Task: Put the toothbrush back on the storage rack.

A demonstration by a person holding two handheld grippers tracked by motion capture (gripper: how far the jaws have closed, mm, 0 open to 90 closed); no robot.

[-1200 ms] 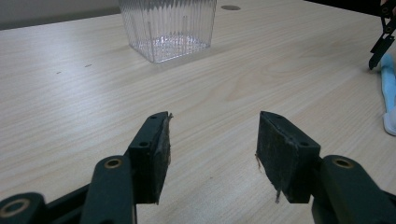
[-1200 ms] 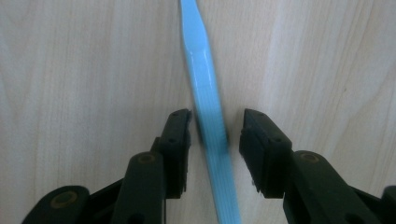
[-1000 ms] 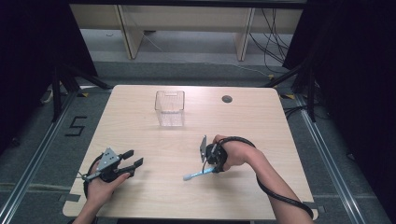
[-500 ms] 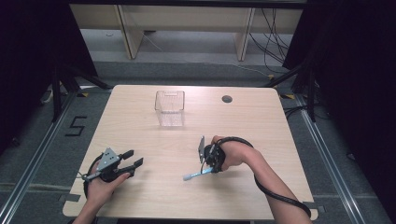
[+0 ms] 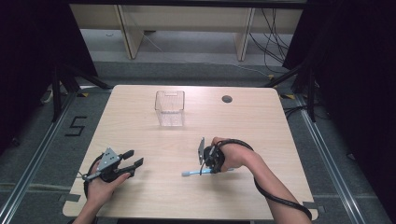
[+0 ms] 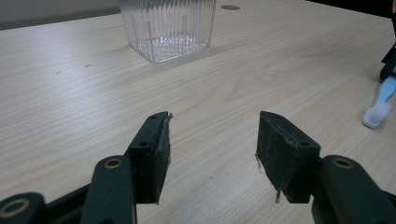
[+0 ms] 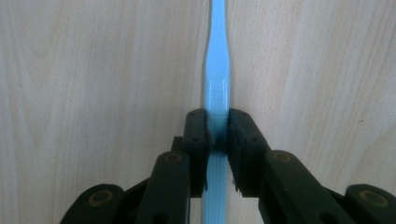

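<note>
right gripper [image 7: 217, 128] – jaws just closed, pinching blue toothbrush [image 7: 216, 70] (flat on table [image 5: 140, 126]) | left gripper [image 6: 212, 140] – spread

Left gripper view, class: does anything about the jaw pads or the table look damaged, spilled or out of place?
Yes. The pads on the left gripper look worn, with frayed edges and loose threads hanging down. Nothing is spilled on the table, and the clear ribbed container stands upright.

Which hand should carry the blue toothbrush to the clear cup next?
Right. The right gripper has just closed its jaws on the toothbrush, which lies flat on the table. The left gripper rests open and apart, no nearer the cup.
</note>
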